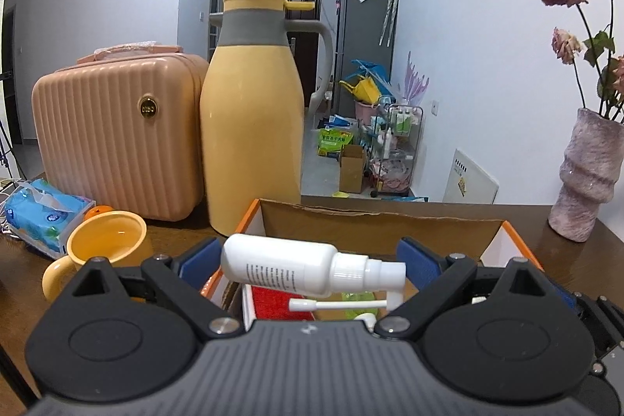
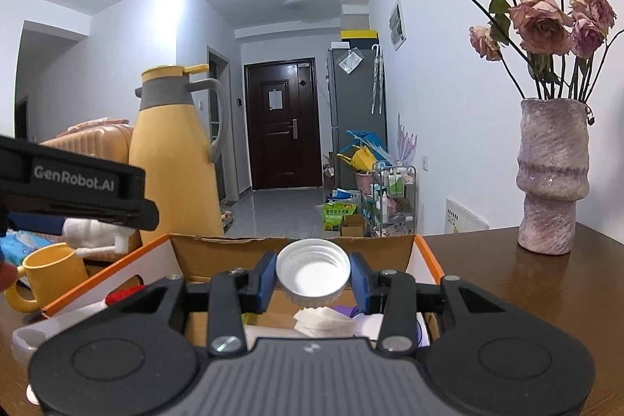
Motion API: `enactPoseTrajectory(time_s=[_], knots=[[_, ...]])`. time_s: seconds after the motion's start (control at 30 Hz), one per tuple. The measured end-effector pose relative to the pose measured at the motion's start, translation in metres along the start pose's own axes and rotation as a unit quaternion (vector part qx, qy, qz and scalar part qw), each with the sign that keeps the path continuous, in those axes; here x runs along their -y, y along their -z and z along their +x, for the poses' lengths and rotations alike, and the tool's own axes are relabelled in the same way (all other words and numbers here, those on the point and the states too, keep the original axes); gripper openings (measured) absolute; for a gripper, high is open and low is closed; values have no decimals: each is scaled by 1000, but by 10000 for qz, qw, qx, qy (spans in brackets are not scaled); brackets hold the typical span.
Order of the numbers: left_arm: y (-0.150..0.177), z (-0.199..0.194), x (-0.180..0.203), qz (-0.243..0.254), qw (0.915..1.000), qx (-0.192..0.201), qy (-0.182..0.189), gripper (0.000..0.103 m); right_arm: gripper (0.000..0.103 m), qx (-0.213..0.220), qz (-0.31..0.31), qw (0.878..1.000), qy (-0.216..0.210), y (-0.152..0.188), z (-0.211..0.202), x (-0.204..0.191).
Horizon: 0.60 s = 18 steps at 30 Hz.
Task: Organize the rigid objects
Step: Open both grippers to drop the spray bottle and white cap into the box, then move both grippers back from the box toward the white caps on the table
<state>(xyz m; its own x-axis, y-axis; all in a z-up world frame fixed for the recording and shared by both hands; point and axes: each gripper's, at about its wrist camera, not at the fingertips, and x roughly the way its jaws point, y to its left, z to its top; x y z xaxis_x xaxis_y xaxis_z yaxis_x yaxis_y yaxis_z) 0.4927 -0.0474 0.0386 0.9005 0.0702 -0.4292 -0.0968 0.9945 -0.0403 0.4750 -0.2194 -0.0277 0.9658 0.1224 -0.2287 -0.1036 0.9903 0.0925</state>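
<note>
A: Nearest first. What do the right gripper's (image 2: pixel 313 277) jaws have?

B: They pinch a white ribbed cap (image 2: pixel 312 273) by its sides, open mouth toward the camera, hanging over the cardboard box (image 2: pixel 218 252). Below it, toward six o'clock, crumpled white paper and something purple lie inside.

A: And the left gripper (image 1: pixel 308 260)?

B: A white spray bottle (image 1: pixel 286 269) lies between the blue pads. Its long axis runs nine to three, nozzle at three o'clock, spray arm folded down. The base touches the left pad; the right pad stands clear of the nozzle tip. I can't tell whether it is truly clamped.

A: Where does it sit against the box?

B: Over the box's left part, above a red pad (image 1: pixel 279 303) in a white tray. I judge both loads need only lowering; the cap hangs nearer the middle.

A: Farther out?

B: At ten o'clock a yellow mug (image 1: pixel 105 240), then the yellow thermos (image 1: pixel 253 127) and pink case (image 1: pixel 117 139) on the surface (image 1: pixel 448 207); at two o'clock, the vase (image 1: pixel 589 174).
</note>
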Motion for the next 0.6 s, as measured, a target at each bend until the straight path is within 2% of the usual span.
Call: enactPoseTrajectory(time_s=[0.17,0.2,0.23,0.27,0.3,0.33,0.6], knots=[[2,9,0,79,9998,-160,34,101,40,-141,34,9999,-9,-1,4,3],[3,10,1,91,9997,-205,49,103,48,-154,70,9999,16,0,4,4],[3,10,2,99,9997,-225,71,103,66,-164,99,9998,60,-1,4,4],[4,10,2,111,9996,-235,101,103,76,-139,134,9998,109,-1,2,5],[4,10,2,119,9995,-249,139,103,91,-93,168,9997,142,-1,1,5],[5,10,2,124,9994,-267,186,103,95,-39,182,9997,170,-1,0,6],[6,14,-1,63,9993,-333,125,103,100,-40,68,9997,252,1,-1,3]])
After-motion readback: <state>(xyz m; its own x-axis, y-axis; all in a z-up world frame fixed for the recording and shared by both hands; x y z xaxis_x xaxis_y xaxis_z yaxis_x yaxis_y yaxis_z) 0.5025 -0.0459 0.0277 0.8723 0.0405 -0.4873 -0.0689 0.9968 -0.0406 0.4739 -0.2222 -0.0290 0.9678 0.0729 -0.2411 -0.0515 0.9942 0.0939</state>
